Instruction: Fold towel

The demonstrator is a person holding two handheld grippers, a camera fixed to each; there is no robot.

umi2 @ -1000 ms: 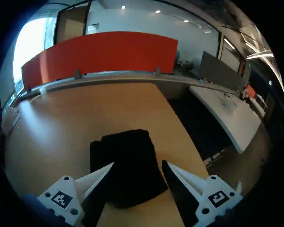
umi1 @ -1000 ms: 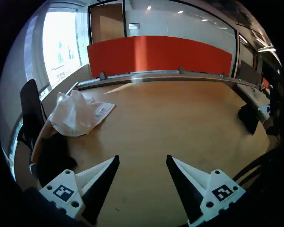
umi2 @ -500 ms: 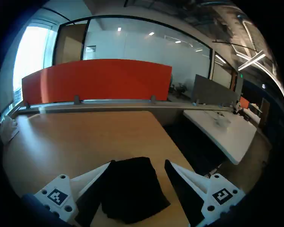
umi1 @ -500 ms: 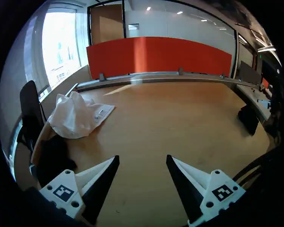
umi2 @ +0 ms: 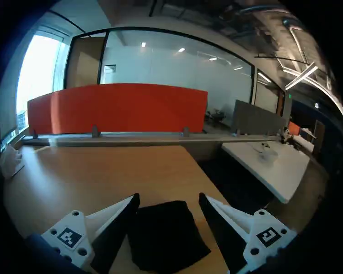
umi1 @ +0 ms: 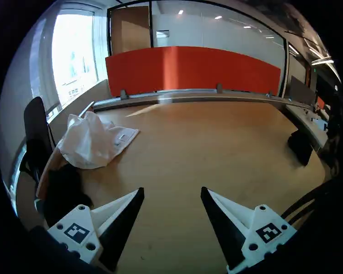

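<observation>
I have the left tongs [umi1: 171, 189] and right tongs [umi2: 168, 195] released, both gaping. The folded black towel [umi2: 168, 234] lies on the counter [umi2: 103, 173] at 6 o'clock in the right gripper view.

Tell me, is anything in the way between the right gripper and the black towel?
Nothing visible is. The black towel lies flat on the wooden table, just ahead of the open right gripper, with nothing lying on it.

wooden desk [umi1: 208, 137], orange divider [umi1: 194, 68] along far edge; bright window [umi1: 73, 55] beside black chair [umi1: 36, 123]; glass wall [umi2: 171, 68] beyond.
</observation>
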